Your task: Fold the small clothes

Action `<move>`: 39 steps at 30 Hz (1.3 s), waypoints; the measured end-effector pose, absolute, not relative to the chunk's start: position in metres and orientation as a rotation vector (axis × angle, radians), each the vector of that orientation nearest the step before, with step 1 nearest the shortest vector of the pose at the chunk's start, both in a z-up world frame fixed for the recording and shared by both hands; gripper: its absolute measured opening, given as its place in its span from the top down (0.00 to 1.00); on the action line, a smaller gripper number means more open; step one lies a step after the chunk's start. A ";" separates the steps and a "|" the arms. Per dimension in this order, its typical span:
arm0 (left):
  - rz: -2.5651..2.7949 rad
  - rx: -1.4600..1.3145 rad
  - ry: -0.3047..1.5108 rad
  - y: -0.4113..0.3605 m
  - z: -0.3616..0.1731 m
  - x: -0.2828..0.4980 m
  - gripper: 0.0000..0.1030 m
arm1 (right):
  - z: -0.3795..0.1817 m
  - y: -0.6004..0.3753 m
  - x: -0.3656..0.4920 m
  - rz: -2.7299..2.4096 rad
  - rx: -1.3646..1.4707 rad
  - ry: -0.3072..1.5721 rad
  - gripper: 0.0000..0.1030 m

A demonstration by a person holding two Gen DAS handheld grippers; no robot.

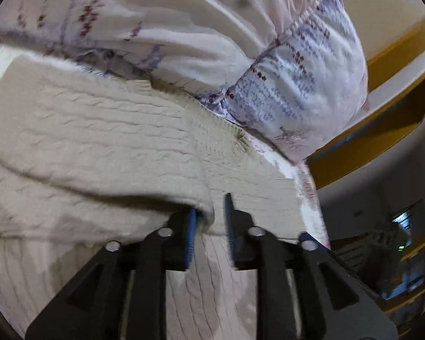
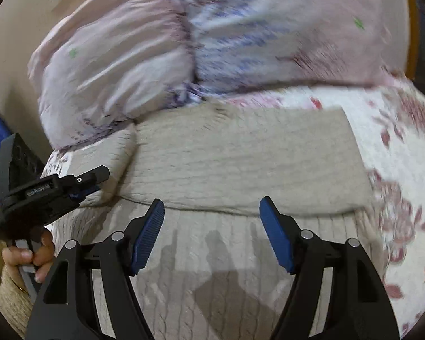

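A beige cable-knit sweater [image 2: 240,155] lies partly folded on a floral bedsheet [image 2: 396,170], its upper part doubled over the lower part. It fills the left wrist view [image 1: 99,141]. My left gripper [image 1: 211,218] is shut on a folded edge of the sweater, which bunches between its blue pads [image 1: 191,238]. It also shows in the right wrist view [image 2: 92,178] at the sweater's left edge. My right gripper [image 2: 212,215] is open and empty, just above the sweater's lower part near the fold line.
A big pale pillow [image 2: 198,42] with blue and red print lies behind the sweater, also in the left wrist view [image 1: 297,70]. A yellow wooden bed frame [image 1: 382,130] runs at the right. The person's hand [image 2: 28,255] holds the left gripper's handle.
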State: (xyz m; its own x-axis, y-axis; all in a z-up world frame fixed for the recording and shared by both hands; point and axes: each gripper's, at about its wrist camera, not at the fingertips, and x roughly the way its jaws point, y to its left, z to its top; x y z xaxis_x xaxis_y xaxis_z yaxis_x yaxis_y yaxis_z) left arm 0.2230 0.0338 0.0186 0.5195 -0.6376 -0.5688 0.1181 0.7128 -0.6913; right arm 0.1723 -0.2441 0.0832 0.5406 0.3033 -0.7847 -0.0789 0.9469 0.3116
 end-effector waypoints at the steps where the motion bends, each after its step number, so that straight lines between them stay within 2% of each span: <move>1: -0.492 -0.665 0.912 0.045 0.021 0.218 0.65 | 0.087 -0.237 0.174 0.254 0.226 0.961 0.31; 7: -0.353 -0.779 0.845 0.126 0.022 0.187 0.66 | 0.117 -0.145 0.185 0.515 -0.035 0.819 0.39; 10: -0.264 -0.833 0.846 0.155 0.014 0.184 0.66 | 0.114 -0.087 0.193 0.654 -0.168 0.786 0.48; 13: -0.230 -0.879 0.864 0.171 0.002 0.185 0.66 | 0.099 -0.039 0.206 0.727 -0.271 0.804 0.52; 20: -0.213 -0.907 0.888 0.183 -0.012 0.186 0.83 | 0.048 0.013 0.222 0.686 -0.494 0.866 0.52; 21: -0.213 -0.911 0.890 0.185 -0.014 0.185 0.84 | 0.049 0.013 0.220 0.679 -0.478 0.857 0.59; 22: -0.213 -0.914 0.891 0.186 -0.015 0.185 0.86 | 0.048 0.010 0.222 0.665 -0.446 0.862 0.69; 23: -0.214 -0.914 0.891 0.187 -0.016 0.184 0.87 | 0.050 0.006 0.226 0.650 -0.393 0.880 0.72; 25: -0.208 -0.908 0.893 0.187 -0.017 0.185 0.90 | 0.057 -0.008 0.235 0.649 -0.261 0.910 0.90; 32: -0.207 -0.884 0.888 0.185 -0.016 0.182 0.90 | 0.093 -0.104 0.238 0.473 0.175 0.826 0.92; 34: -0.210 -0.869 0.885 0.183 -0.015 0.182 0.88 | 0.099 -0.149 0.231 0.405 0.320 0.788 0.92; 36: -0.225 -0.866 0.881 0.180 -0.011 0.183 0.80 | 0.092 -0.201 0.215 0.316 0.449 0.782 0.92; 38: -0.266 -0.850 0.866 0.174 -0.005 0.184 0.58 | 0.075 -0.230 0.209 0.284 0.520 0.841 0.92; 39: -0.275 -0.843 0.861 0.172 -0.002 0.184 0.52 | 0.064 -0.241 0.207 0.278 0.562 0.885 0.91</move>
State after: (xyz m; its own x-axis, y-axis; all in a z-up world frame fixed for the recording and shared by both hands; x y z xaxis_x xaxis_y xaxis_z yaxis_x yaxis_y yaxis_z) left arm 0.1836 0.1722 -0.0024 0.6412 -0.5291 -0.5558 -0.1083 0.6546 -0.7482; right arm 0.2073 -0.2409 0.0638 0.6100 0.4515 -0.6511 -0.0012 0.8223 0.5691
